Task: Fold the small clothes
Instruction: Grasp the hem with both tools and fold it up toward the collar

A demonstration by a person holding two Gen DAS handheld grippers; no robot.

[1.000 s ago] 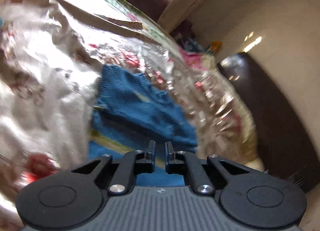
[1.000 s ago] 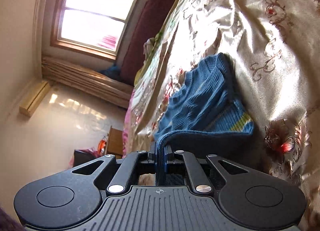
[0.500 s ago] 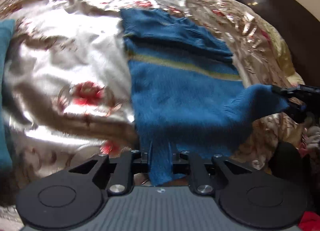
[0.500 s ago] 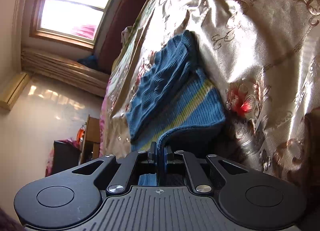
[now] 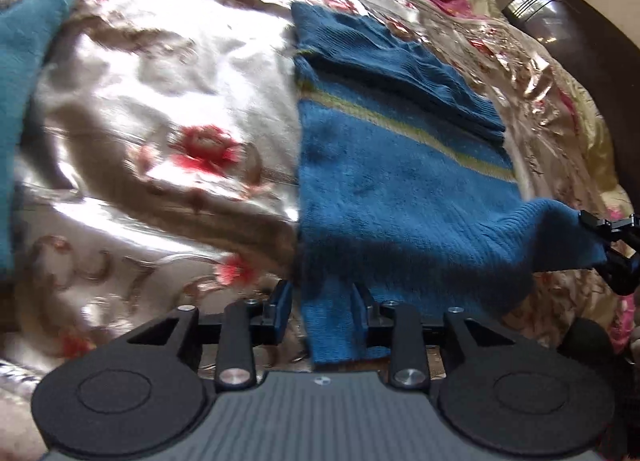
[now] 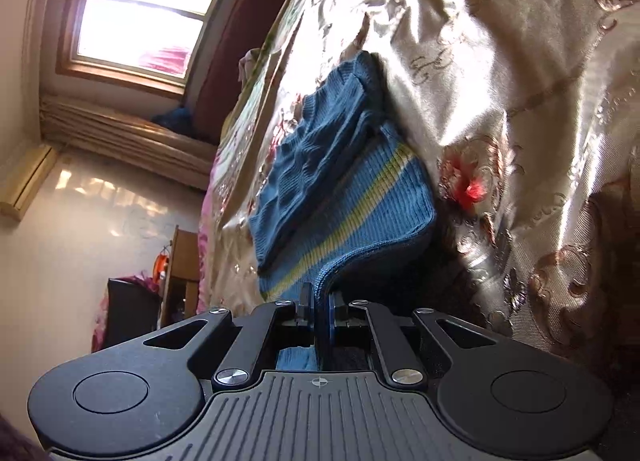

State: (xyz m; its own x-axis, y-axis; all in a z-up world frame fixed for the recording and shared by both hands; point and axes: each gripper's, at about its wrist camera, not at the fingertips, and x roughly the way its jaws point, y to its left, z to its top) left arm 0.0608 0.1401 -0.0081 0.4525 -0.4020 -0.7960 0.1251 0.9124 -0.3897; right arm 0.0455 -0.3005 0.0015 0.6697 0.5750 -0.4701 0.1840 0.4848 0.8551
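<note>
so our left gripper (image 5: pixel 322 311) has spread its fingers apart, the blue sweater (image 5: pixel 400 189) hem sits loose between them now, and we've swung down over the bed

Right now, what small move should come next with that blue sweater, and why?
Probably close the left tongs on the hem: they stand open around an edge of the blue sweater, while the right tongs pinch the other corner, lifted off the bedspread.

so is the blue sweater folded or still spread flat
Partly folded: a sleeve lies across the blue sweater, and the right tongs lift one corner.
</note>
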